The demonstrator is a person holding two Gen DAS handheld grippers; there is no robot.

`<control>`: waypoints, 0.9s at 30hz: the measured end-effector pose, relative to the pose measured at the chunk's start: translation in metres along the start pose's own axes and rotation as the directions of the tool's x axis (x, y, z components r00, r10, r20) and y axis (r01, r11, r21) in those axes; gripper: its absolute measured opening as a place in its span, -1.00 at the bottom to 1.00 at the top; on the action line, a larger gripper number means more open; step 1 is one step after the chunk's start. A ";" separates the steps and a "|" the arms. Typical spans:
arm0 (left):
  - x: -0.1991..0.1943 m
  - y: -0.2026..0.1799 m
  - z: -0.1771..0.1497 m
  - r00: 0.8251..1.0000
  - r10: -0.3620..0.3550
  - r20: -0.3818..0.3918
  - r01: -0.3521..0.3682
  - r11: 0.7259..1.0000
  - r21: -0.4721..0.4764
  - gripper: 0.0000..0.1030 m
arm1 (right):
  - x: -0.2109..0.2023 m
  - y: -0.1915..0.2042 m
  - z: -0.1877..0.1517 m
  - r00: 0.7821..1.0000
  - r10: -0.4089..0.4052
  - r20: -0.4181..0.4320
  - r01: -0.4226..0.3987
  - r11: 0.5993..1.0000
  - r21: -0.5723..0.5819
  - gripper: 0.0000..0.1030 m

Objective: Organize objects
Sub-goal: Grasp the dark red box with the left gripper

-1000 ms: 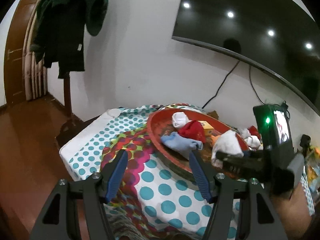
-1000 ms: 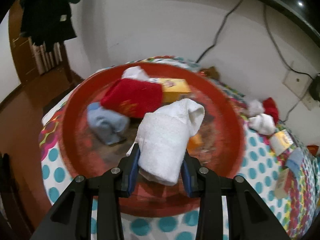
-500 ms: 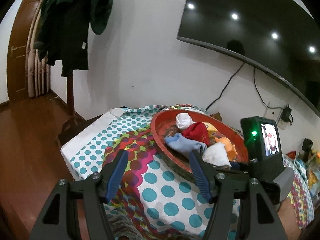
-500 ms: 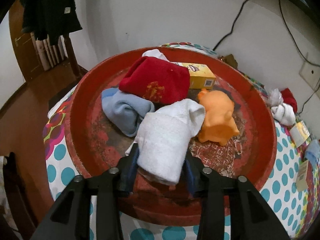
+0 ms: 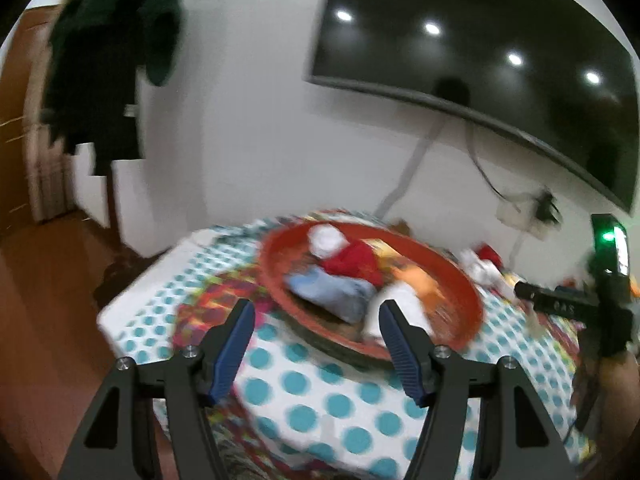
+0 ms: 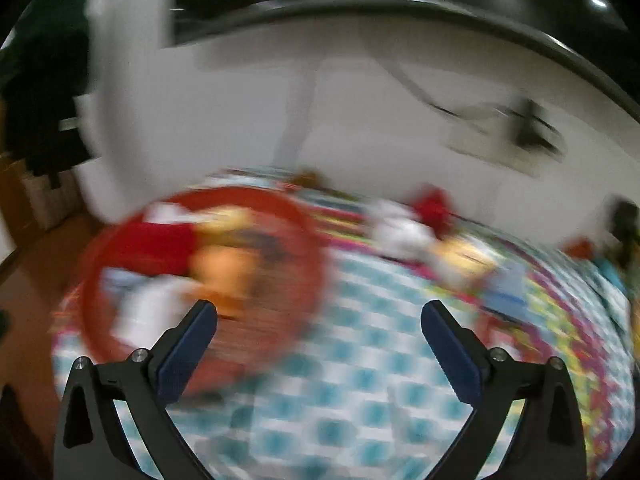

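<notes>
In front of me a table under a white cloth with teal polka dots (image 5: 340, 400) and a swirly multicoloured band is carrying everything. A round red tray (image 5: 472, 308) is sitting directly on the cloth. Beyond the tray, toward the wall, a white and red bundle of fabric (image 6: 408, 228) is lying on the cloth, with a small yellowish packet (image 6: 464, 256) just beside it; blur is hiding finer detail.

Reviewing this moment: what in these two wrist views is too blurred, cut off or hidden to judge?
- Right wrist view: motion blur smears everything; the red tray contents and the items on the cloth beyond it are only colour patches.
- Left wrist view: the white towel is partly behind the left claw finger; its resting spot is unclear.
- Left wrist view: the right claw's fingers are cut off at the right edge.
- Box labels: unreadable.
</notes>
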State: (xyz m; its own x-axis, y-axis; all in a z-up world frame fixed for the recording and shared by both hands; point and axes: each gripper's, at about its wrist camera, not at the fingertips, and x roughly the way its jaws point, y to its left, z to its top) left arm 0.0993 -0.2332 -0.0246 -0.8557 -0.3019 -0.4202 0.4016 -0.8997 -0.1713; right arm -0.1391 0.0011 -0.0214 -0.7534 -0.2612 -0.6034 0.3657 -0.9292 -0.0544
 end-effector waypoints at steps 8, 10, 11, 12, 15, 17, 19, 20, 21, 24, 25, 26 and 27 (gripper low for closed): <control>0.037 -0.095 -0.014 0.979 -0.162 -0.124 0.183 0.966 0.181 0.29 | 0.029 -0.164 -0.030 0.977 -0.198 -0.084 0.214 0.939 0.268 0.99; 0.057 -0.127 -0.008 0.963 -0.208 -0.170 0.239 0.952 0.190 0.29 | 0.031 -0.193 -0.036 0.983 -0.155 -0.100 0.182 0.907 0.381 0.99; 0.066 -0.142 -0.005 0.959 -0.212 -0.189 0.249 0.949 0.196 0.29 | 0.030 -0.205 -0.038 0.986 -0.144 -0.090 0.169 0.890 0.424 0.99; 0.075 -0.156 -0.004 0.953 -0.220 -0.210 0.262 0.944 0.199 0.29 | 0.028 -0.213 -0.041 0.985 -0.150 -0.084 0.171 0.876 0.451 0.99; 0.097 -0.197 0.004 0.931 -0.269 -0.246 0.321 0.925 0.204 0.29 | 0.031 -0.218 -0.047 0.987 -0.118 -0.107 0.156 0.862 0.483 0.99; 0.111 -0.227 0.004 0.925 -0.267 -0.271 0.333 0.912 0.238 0.29 | 0.034 -0.218 -0.048 0.985 -0.123 -0.119 0.166 0.857 0.487 0.99; 0.124 -0.257 0.001 0.911 -0.271 -0.311 0.357 0.896 0.265 0.29 | 0.033 -0.216 -0.048 0.988 -0.110 -0.110 0.150 0.860 0.488 0.99; 0.130 -0.267 -0.001 0.907 -0.271 -0.323 0.364 0.890 0.274 0.29 | 0.033 -0.216 -0.049 0.988 -0.107 -0.107 0.147 0.858 0.493 0.99; 0.139 -0.285 -0.005 0.898 -0.269 -0.347 0.376 0.880 0.291 0.29 | 0.032 -0.219 -0.050 0.989 -0.105 -0.104 0.144 0.853 0.501 0.99; 0.157 -0.318 -0.016 0.882 -0.260 -0.394 0.399 0.857 0.327 0.29 | 0.030 -0.227 -0.054 0.992 -0.090 -0.090 0.125 0.830 0.544 0.99; 0.164 -0.328 -0.020 0.879 -0.250 -0.406 0.400 0.850 0.343 0.29 | 0.029 -0.230 -0.056 0.993 -0.083 -0.086 0.117 0.819 0.562 0.99; 0.168 -0.335 -0.022 0.881 -0.238 -0.408 0.393 0.848 0.354 0.29 | 0.030 -0.233 -0.057 0.994 -0.077 -0.083 0.110 0.812 0.573 0.99; 0.175 -0.343 -0.025 0.877 -0.235 -0.420 0.400 0.841 0.363 0.29 | 0.029 -0.234 -0.059 0.994 -0.071 -0.079 0.103 0.806 0.582 0.99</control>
State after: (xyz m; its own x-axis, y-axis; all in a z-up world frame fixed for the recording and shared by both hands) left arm -0.1798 0.0307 -0.0617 -0.7078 0.0793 -0.7019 -0.1228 -0.9924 0.0118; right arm -0.2149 0.2264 -0.0729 -0.7319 -0.1736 -0.6589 -0.1013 -0.9286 0.3571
